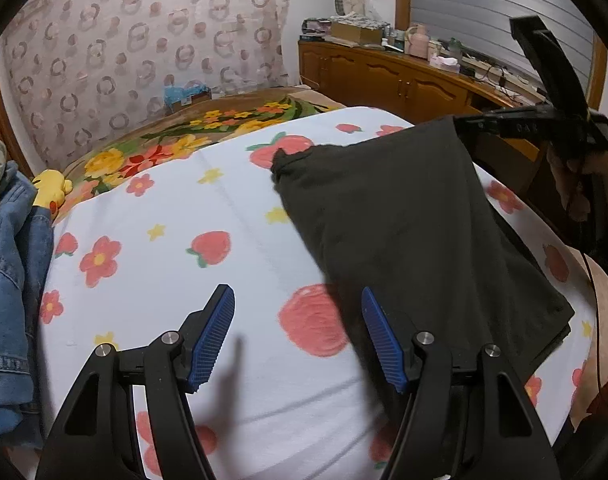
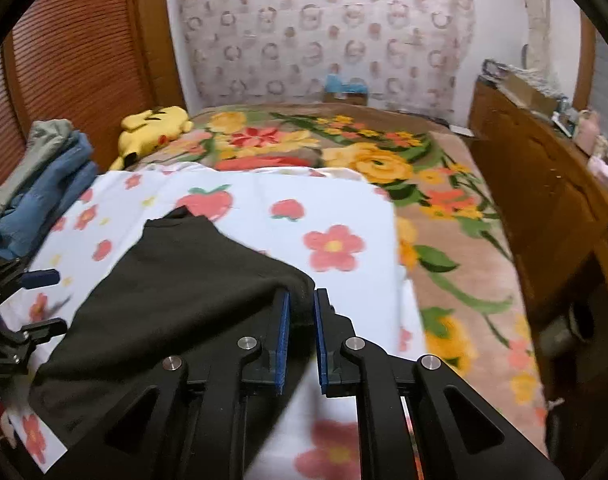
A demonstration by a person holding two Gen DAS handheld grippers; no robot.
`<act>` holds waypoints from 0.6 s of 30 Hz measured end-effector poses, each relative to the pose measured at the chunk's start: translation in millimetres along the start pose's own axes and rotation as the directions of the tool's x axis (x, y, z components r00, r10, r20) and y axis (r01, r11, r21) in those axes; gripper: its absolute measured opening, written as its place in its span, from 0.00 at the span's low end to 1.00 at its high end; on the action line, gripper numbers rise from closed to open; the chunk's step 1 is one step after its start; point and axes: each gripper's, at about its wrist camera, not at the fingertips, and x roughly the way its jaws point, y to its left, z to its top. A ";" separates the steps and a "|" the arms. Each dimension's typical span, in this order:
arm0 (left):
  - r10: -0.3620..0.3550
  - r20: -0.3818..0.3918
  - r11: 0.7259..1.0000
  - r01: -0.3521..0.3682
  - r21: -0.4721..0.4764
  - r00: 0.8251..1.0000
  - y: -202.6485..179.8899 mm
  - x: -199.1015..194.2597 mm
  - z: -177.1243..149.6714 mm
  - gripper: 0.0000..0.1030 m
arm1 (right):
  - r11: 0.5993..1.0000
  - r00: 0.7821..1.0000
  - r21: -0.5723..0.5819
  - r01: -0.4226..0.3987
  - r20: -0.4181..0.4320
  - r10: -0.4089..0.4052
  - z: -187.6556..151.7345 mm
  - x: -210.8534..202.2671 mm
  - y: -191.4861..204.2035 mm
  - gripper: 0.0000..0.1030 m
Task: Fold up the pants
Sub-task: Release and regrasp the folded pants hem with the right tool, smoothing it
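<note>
Dark pants (image 1: 404,224), folded into a flat panel, lie on a white sheet (image 1: 175,248) printed with strawberries and red flowers, spread across a bed. The right gripper (image 2: 301,300) is clenched on one corner of the pants, a fold of dark cloth pinched between its blue pads (image 2: 284,320), lifting that edge slightly off the sheet. The left gripper (image 1: 297,300) hangs released above the near edge of the pants, its blue fingers (image 1: 213,332) spread wide with nothing between them; one finger sits over the dark cloth, the other over bare sheet. Beyond the sheet lies a floral blanket (image 2: 384,152) with a yellow plush toy (image 2: 151,128) at its edge. A heap of denim and grey clothes (image 2: 43,184) lies beside the sheet, and a wooden dresser (image 1: 384,76) stands along the far side.
</note>
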 end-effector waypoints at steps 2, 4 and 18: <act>-0.002 -0.003 1.000 0.002 0.004 1.000 -4.9 1.0 -0.5 0.65 | 0.999 0.999 -0.002 0.048 -0.007 -0.048 -3.4 0.9 -1.1 0.24; -0.004 -0.007 1.000 0.004 0.008 1.000 -9.1 1.2 -2.0 0.65 | 0.997 0.997 0.011 0.070 -0.014 -0.070 -7.8 1.8 -2.3 0.25; -0.015 0.014 1.000 0.015 0.007 1.000 -28.0 -16.0 -12.7 0.65 | 0.994 0.993 0.026 -0.103 -0.053 0.104 -55.6 -23.4 28.0 0.25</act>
